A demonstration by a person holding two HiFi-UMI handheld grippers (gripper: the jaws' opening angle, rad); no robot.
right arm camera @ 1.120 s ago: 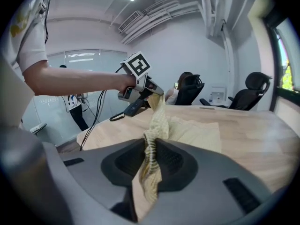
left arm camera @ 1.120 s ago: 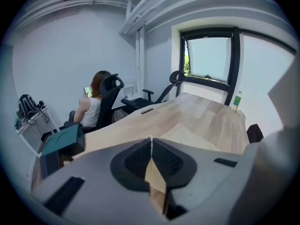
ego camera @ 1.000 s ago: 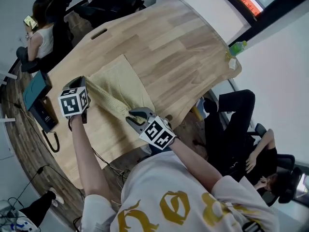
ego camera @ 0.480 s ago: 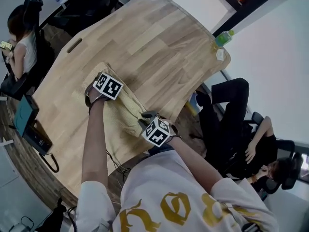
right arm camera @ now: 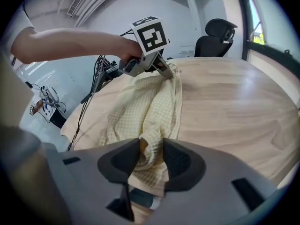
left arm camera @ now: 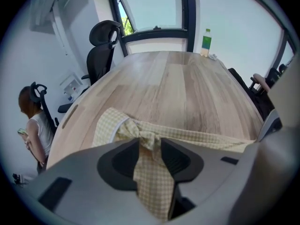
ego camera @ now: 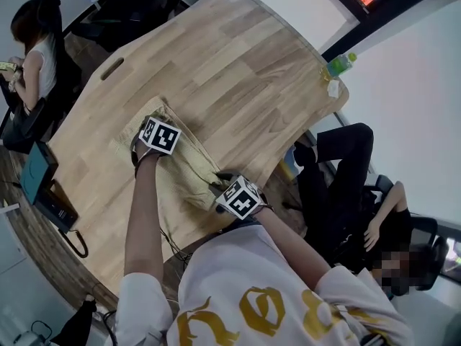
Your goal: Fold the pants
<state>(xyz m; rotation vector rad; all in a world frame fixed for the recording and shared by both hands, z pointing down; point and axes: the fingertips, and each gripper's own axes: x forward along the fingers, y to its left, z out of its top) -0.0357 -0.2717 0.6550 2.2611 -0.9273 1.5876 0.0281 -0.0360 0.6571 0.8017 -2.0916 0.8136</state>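
Observation:
Pale yellow checked pants (ego camera: 184,170) lie bunched on the wooden table (ego camera: 238,63) near its front edge. My left gripper (ego camera: 149,125) is low at their far left end. In the left gripper view a twisted fold of the pants (left arm camera: 140,135) runs between the jaws of my left gripper (left arm camera: 150,146), which are opening. My right gripper (ego camera: 218,187) is at the near end by the table edge. Its jaws are opening too, and a thick fold of the pants (right arm camera: 150,107) sits between the jaws of my right gripper (right arm camera: 151,156). The left gripper (right arm camera: 164,71) shows beyond it.
A green bottle (ego camera: 340,65) stands at the table's far right corner. One person sits at the left (ego camera: 36,56), another in a chair at the right (ego camera: 360,193). A teal box (ego camera: 36,171) and cables lie beside the table's left edge. An office chair (left arm camera: 101,41) stands behind.
The left gripper has swung from the left side, where it held the cloth up, down onto the pants. The right gripper has sunk towards the table. The pants now lie narrower and bunched.

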